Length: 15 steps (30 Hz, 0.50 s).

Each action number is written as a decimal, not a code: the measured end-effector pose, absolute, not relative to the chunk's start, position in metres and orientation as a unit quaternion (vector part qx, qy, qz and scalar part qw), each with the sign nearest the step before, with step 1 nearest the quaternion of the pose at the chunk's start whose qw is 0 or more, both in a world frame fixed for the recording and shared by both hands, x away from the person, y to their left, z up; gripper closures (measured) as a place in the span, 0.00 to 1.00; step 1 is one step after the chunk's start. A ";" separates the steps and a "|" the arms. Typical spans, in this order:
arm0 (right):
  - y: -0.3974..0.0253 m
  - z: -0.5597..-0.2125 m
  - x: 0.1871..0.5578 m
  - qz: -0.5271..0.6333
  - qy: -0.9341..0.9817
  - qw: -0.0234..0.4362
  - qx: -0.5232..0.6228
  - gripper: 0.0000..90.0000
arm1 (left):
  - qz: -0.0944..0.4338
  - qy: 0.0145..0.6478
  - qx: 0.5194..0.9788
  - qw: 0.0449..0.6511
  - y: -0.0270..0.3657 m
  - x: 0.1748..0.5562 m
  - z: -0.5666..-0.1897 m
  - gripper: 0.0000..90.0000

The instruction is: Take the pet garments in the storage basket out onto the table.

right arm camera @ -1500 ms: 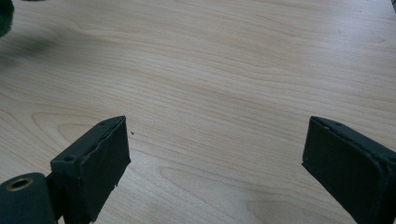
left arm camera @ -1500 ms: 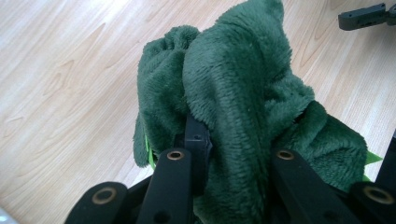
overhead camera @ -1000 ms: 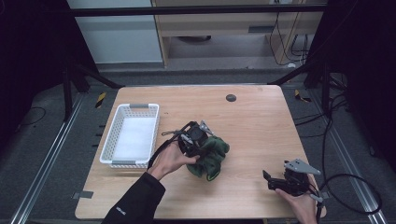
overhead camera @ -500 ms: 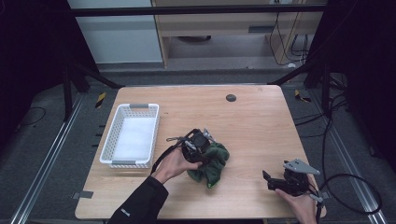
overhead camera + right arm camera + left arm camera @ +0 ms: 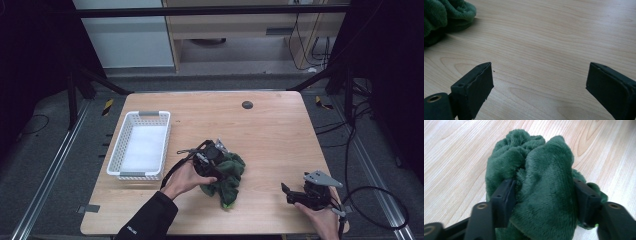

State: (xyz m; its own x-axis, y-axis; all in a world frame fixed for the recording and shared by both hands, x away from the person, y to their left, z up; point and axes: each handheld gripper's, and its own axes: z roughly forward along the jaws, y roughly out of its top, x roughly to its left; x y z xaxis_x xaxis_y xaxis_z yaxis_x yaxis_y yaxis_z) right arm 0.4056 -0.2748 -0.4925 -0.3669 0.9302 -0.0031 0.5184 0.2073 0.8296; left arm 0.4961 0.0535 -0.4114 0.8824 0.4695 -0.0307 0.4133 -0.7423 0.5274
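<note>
A bunched green plush cloth [image 5: 229, 176] lies on the wooden table [image 5: 270, 135], a little front of centre. My left gripper [image 5: 214, 159] is pressed into its left side. In the left gripper view the cloth [image 5: 541, 175] bulges up between the two black jaws, and the left gripper [image 5: 544, 193] is shut on it. My right gripper [image 5: 287, 194] rests near the table's front right corner and points left toward the cloth. It [image 5: 539, 82] stands open over bare wood, with an edge of the cloth [image 5: 441, 15] at the upper left.
A white slatted basket [image 5: 167, 145] stands on the left side of the table, left of the cloth. A small dark round disc [image 5: 247, 105] sits near the far edge. Cables trail off the right side of the table.
My left gripper has slid slightly toward the front of the table with the cloth, which has bunched and stretched toward the front. The right gripper has stayed put.
</note>
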 end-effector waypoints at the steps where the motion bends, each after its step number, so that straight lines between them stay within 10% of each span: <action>1: -0.275 -0.492 0.406 0.388 0.730 0.265 0.496 0.08 | 0.054 0.235 0.932 0.272 0.054 0.495 -0.410 0.39; 15: -0.275 -0.492 0.405 0.388 0.729 0.265 0.498 0.08 | 0.075 0.242 0.908 0.333 0.077 0.480 -0.396 0.24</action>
State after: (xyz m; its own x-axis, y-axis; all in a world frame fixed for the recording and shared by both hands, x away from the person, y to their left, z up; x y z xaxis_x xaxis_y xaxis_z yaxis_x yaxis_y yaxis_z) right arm 0.4054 -0.2753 -0.4925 -0.3637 0.9315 0.0004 0.5206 0.2029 0.8293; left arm 0.4798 0.0769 -0.3956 0.8715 0.4897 -0.0257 0.3901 -0.6605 0.6416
